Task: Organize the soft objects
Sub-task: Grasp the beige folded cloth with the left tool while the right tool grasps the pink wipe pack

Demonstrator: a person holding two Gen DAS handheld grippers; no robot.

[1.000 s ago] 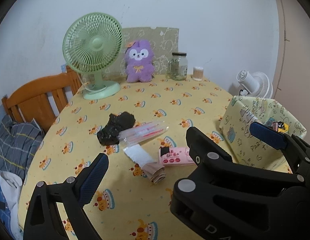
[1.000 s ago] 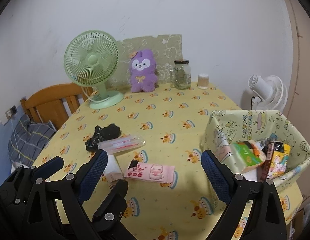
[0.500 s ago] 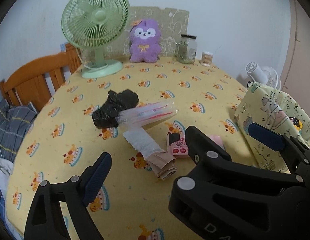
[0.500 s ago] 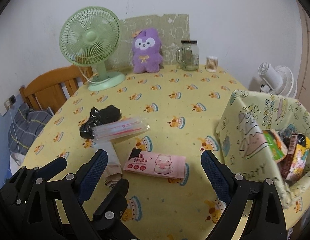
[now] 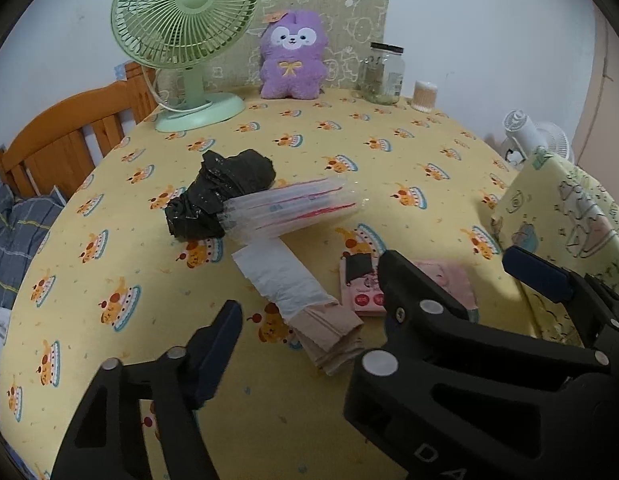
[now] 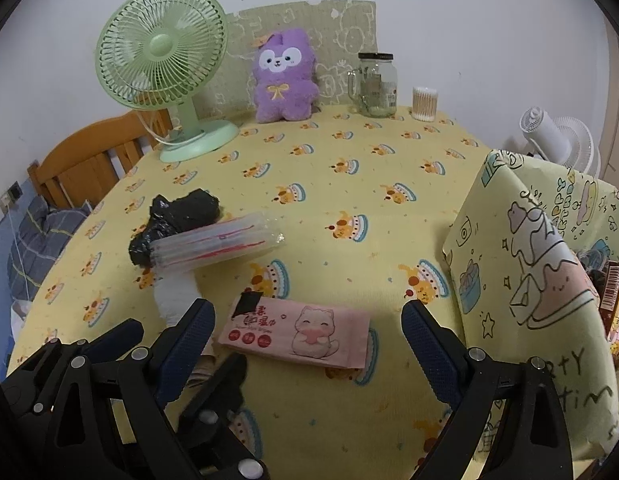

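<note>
A roll of beige stockings in white paper [image 5: 293, 296] lies on the yellow tablecloth [image 5: 349, 132]. My left gripper [image 5: 309, 332] hovers over its near end. Its jaws are closing with the roll between them, and the pads do not press on it. Its right finger is hidden behind the right gripper. A flat pink tissue pack [image 6: 297, 332] lies between the wide-open fingers of my right gripper [image 6: 307, 336], untouched. A black crumpled bag [image 5: 225, 196] and a clear packet of sticks [image 5: 293, 212] lie further back. A purple plush [image 5: 291, 60] sits by the wall.
A yellow patterned fabric basket [image 6: 529, 260] holding snack packets stands at the right. A green fan [image 5: 185, 32], a glass jar [image 5: 383, 74] and a cotton swab tub [image 5: 424, 96] line the back. A wooden chair [image 5: 69, 136] stands at the left, and a white fan [image 6: 557, 140] beyond the table.
Both grippers have sunk towards the table and moved forward over the stockings and the pink pack. The left gripper's fingers have come closer together.
</note>
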